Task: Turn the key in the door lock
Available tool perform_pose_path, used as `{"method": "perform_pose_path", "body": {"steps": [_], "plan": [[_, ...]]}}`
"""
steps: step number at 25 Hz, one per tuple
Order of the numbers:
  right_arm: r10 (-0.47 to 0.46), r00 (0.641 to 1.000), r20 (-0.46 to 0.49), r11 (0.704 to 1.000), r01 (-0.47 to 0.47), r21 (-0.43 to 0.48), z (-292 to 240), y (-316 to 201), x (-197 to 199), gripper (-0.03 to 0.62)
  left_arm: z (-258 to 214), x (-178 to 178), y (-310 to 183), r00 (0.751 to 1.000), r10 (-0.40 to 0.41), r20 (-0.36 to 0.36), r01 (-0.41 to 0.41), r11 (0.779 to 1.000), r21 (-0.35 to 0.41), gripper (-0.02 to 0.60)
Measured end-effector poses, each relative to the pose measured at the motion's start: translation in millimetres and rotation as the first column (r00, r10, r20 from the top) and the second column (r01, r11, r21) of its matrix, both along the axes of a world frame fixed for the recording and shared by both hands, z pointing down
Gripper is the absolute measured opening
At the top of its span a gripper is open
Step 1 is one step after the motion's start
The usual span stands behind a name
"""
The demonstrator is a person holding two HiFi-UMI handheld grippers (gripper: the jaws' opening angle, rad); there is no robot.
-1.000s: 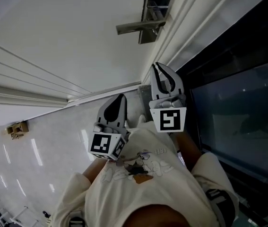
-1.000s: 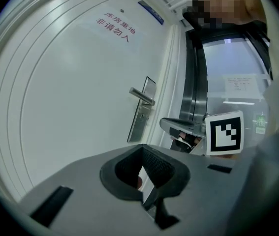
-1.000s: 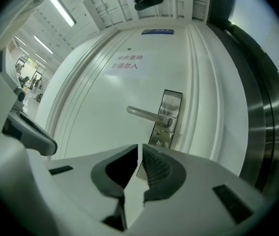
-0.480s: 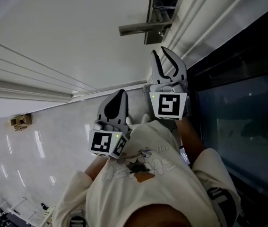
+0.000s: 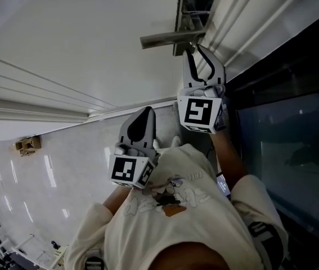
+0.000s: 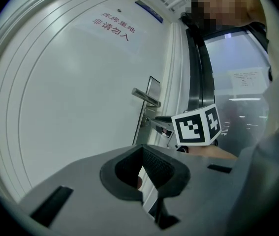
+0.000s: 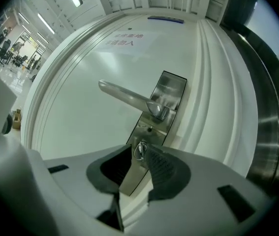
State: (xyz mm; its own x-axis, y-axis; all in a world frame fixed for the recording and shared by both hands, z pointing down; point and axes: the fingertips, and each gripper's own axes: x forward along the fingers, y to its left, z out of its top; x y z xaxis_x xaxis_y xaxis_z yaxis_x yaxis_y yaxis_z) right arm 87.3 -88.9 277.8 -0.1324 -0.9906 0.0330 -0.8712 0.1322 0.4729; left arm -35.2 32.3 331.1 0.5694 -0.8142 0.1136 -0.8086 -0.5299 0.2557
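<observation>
The white door carries a steel lock plate (image 7: 165, 102) with a lever handle (image 7: 127, 97). Below the lever, a small key (image 7: 139, 150) on a wire ring sticks out of the keyhole. My right gripper (image 7: 137, 162) points straight at it. Its jaws are opening, and the key sits just ahead of the tips, with the pads apart from it. In the head view the right gripper (image 5: 205, 58) is just under the lock plate (image 5: 188, 13) and lever (image 5: 167, 39). My left gripper (image 5: 146, 114) hangs lower and left, shut and empty, away from the door hardware.
A dark glass panel (image 5: 283, 134) in a black frame borders the door on the right. A glossy floor (image 5: 30, 184) lies at the lower left. The left gripper view shows the right gripper's marker cube (image 6: 197, 126) beside the door handle (image 6: 146, 97).
My right gripper has moved up the head view toward the lock plate, and its jaws have gone from shut to open. The left gripper has barely shifted.
</observation>
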Motion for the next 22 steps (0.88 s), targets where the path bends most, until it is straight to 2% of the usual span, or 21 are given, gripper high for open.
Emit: {"method": "perform_pose_path", "body": {"steps": [8,11,15,22], "plan": [[0.035,0.999,-0.033,0.999,-0.035,-0.01,-3,-14,3,0.103,1,5,-4,1.0,0.009,0.0,-0.009,1.0,-0.007,0.006],[0.055,0.998,-0.032,0.998,-0.056,-0.02,-3,-19,5,0.085,3,6,-6,1.0,0.011,0.002,-0.011,1.0,-0.011,0.006],[0.052,0.998,-0.022,0.998,-0.053,-0.021,-2,-21,2,0.031,3,8,-6,1.0,0.013,0.005,-0.013,1.0,-0.01,0.006],[0.055,0.998,0.041,0.998,-0.054,-0.017,-2,-20,3,0.018,5,7,-3,1.0,0.009,0.016,-0.009,1.0,-0.011,0.006]]}}
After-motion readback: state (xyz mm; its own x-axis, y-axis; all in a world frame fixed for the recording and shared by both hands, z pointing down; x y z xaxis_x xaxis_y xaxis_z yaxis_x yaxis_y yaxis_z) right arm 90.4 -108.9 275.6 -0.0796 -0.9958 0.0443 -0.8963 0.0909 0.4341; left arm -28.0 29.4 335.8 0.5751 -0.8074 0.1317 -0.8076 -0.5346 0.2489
